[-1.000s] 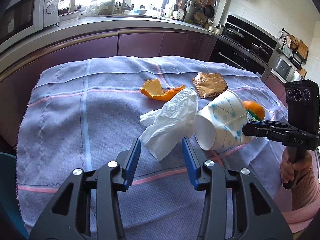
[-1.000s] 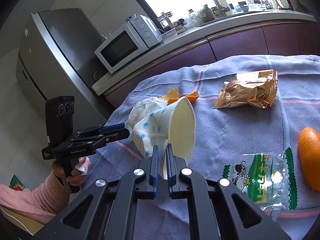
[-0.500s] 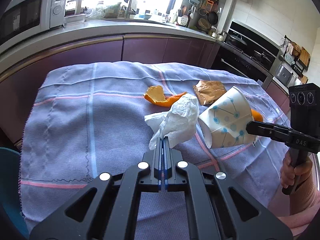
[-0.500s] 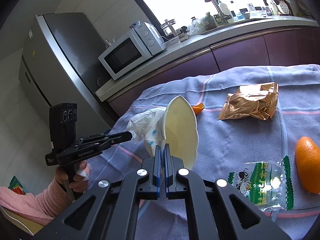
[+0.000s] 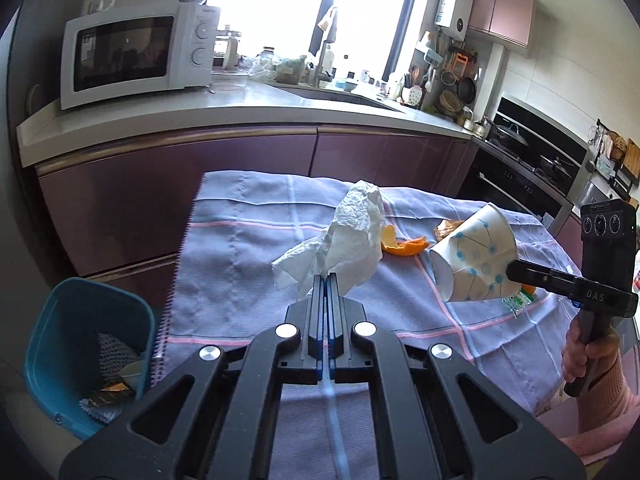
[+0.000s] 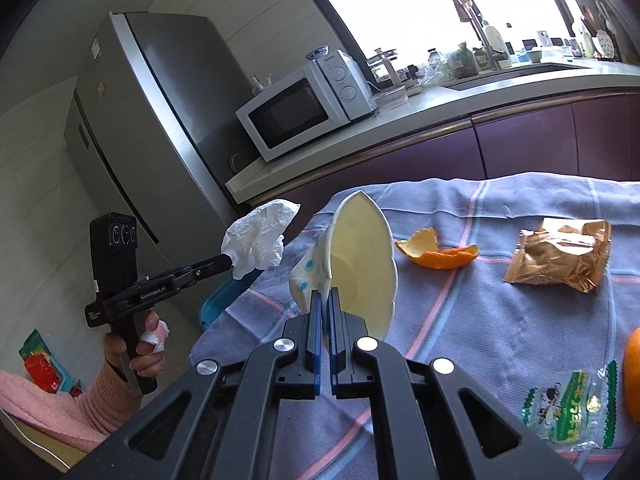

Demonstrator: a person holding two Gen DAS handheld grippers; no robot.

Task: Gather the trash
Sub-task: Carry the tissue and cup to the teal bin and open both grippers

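My left gripper (image 5: 325, 280) is shut on a crumpled white tissue (image 5: 352, 236) and holds it up above the left part of the clothed table (image 5: 240, 264); the tissue also shows in the right wrist view (image 6: 258, 244). My right gripper (image 6: 324, 296) is shut on the rim of a white paper cup with blue dots (image 6: 356, 264), lifted and tilted on its side; it shows in the left wrist view (image 5: 474, 260) too. An orange peel (image 6: 436, 252), a gold snack wrapper (image 6: 560, 256) and a green-printed clear wrapper (image 6: 568, 408) lie on the cloth.
A blue bin (image 5: 80, 352) with some trash in it stands on the floor left of the table. A whole orange (image 6: 632, 372) lies at the right edge. Kitchen counter with a microwave (image 5: 136, 56) runs behind; a fridge (image 6: 140, 128) stands at the left.
My left gripper shut on the tissue and lifted it up and to the left, toward the bin side. The right gripper kept hold of the cup and raised it slightly.
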